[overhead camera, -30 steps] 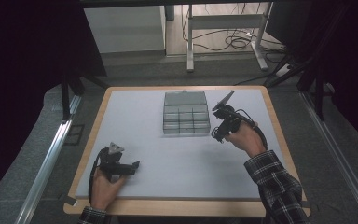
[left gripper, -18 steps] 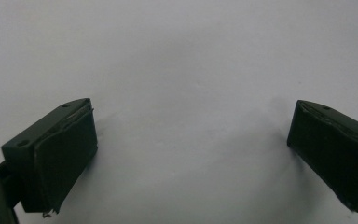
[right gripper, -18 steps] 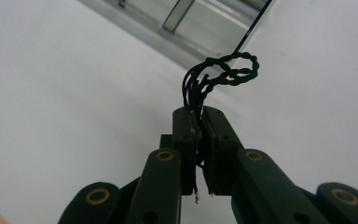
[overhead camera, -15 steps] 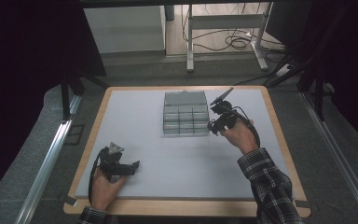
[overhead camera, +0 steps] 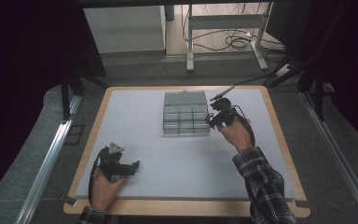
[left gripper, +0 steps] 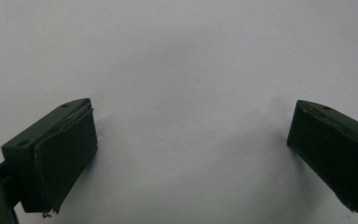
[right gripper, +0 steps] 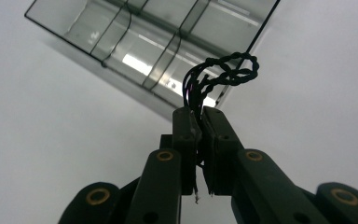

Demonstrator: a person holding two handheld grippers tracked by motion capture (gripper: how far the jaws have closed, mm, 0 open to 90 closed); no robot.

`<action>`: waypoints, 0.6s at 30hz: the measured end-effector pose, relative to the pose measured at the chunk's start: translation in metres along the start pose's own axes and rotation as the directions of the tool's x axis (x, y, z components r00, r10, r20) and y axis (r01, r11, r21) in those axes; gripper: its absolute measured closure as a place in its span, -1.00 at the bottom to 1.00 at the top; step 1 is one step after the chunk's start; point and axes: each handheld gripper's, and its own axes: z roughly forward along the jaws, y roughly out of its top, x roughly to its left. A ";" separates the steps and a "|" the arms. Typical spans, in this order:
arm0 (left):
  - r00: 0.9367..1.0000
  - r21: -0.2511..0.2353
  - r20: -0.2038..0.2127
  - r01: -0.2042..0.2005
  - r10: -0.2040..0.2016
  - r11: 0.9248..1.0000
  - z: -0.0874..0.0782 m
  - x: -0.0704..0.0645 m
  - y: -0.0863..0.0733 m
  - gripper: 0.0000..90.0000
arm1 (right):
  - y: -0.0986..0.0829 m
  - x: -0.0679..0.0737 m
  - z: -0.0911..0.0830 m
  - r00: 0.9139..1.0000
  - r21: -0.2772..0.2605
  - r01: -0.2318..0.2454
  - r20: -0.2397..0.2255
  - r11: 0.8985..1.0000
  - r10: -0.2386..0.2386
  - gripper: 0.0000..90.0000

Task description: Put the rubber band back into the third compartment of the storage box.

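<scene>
Twisted wire loop (right gripper: 223, 74) is clamped in the right hand-held gripper (right gripper: 201, 122); placement into the compartment box (right gripper: 149, 42) just ahead remains.

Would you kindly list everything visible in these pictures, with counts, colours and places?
compartment box: one, clear grey, far middle of the table.
twisted wire: one, black, looped, clamped in the right tongs beside the box's near right corner.
table: one, pale grey top with a wooden rim.
left tongs: black, jaws wide apart, empty, near left of the table.
right tongs: black, shut on the wire.
sleeve: one, plaid, near right.
</scene>
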 end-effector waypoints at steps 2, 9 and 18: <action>1.000 0.000 0.000 0.000 0.000 1.000 0.000 0.000 0.000 -0.97 | 0.003 0.000 0.002 1.000 -0.024 0.001 0.002 1.000 -0.001 0.85; 1.000 0.000 0.000 0.000 0.000 1.000 0.000 0.000 0.000 -0.97 | 0.006 0.001 0.013 1.000 -0.091 -0.002 0.018 0.996 0.003 0.85; 1.000 0.000 0.000 0.000 0.000 1.000 0.000 0.000 0.000 -0.97 | 0.010 0.002 0.027 0.999 -0.142 -0.015 0.034 0.990 0.020 0.85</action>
